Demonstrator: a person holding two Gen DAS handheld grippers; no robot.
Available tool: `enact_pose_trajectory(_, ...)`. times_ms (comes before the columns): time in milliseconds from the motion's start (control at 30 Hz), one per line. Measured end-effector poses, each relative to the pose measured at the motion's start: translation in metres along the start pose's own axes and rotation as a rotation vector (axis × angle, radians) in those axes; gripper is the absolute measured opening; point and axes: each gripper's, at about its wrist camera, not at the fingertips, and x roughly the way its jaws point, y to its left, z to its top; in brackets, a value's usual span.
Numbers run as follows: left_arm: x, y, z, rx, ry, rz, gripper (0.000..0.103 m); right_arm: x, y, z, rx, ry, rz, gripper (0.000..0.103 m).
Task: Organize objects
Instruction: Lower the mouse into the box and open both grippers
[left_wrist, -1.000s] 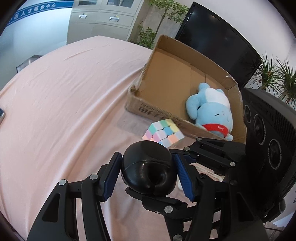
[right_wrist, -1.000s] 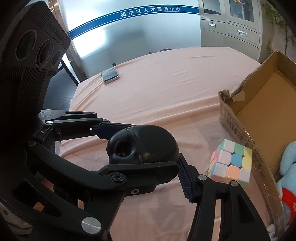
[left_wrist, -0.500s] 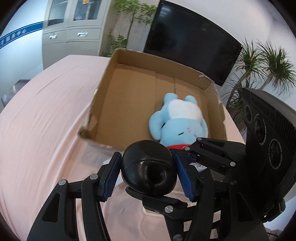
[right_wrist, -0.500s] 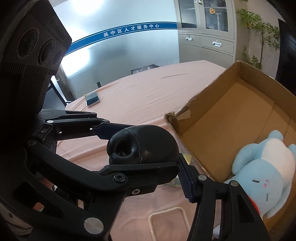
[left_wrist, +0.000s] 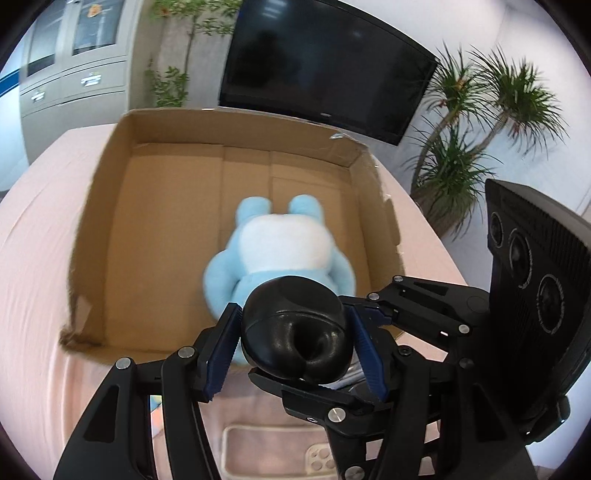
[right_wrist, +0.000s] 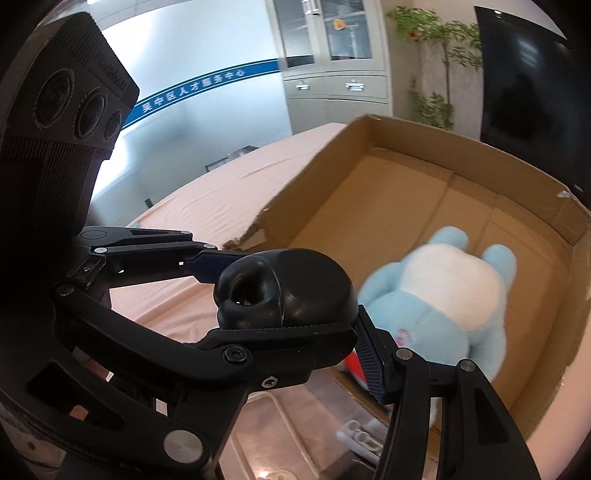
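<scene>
Pink tablecloth (left_wrist: 33, 258) is covering the table, with a television (left_wrist: 325, 66) hanging at 12 o'clock and a potted palm (left_wrist: 480, 122) standing at 2 o'clock in the left view. At the centre of both views a black padded lump (left_wrist: 291, 314) is hanging just over the near wall of the cardboard box (left_wrist: 88, 258). The left claw (left_wrist: 293, 332) is clenching it from both sides with its blue pads, and the right claw (right_wrist: 295, 321) is gripping it too, coming in from 3 o'clock. Sharing the hold is probably keeping the soft, rounded piece from slipping or rolling on the way in. Directly beyond it a blue plush toy (left_wrist: 284, 240) is lying on the box floor, leaving bare cardboard toward 9 o'clock, which looks like the likeliest spot to set it. A clear phone case (left_wrist: 277, 454) is lying on the cloth at 6 o'clock. Compared with half a second ago, both claws are sitting closer in and higher over the box, so its inside is filling much more of each view, and motion blur is softening the edges.
</scene>
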Motion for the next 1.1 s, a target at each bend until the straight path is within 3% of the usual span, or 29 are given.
enact_pose_trajectory(700, 0.106, -0.075, 0.030, 0.071, 0.140, -0.256, 0.057, -0.036, -0.097, -0.039, 0.220, 0.081, -0.264, 0.055)
enact_pose_trajectory(833, 0.121, -0.080, 0.028, 0.063, 0.172, -0.276, 0.056, -0.036, -0.113, -0.050, 0.259, 0.111, -0.281, 0.055)
enact_pose_trajectory(1100, 0.138, -0.075, 0.022, 0.053, 0.212, -0.241, 0.056, -0.019, -0.128, -0.062, 0.298, 0.206, -0.327, 0.054)
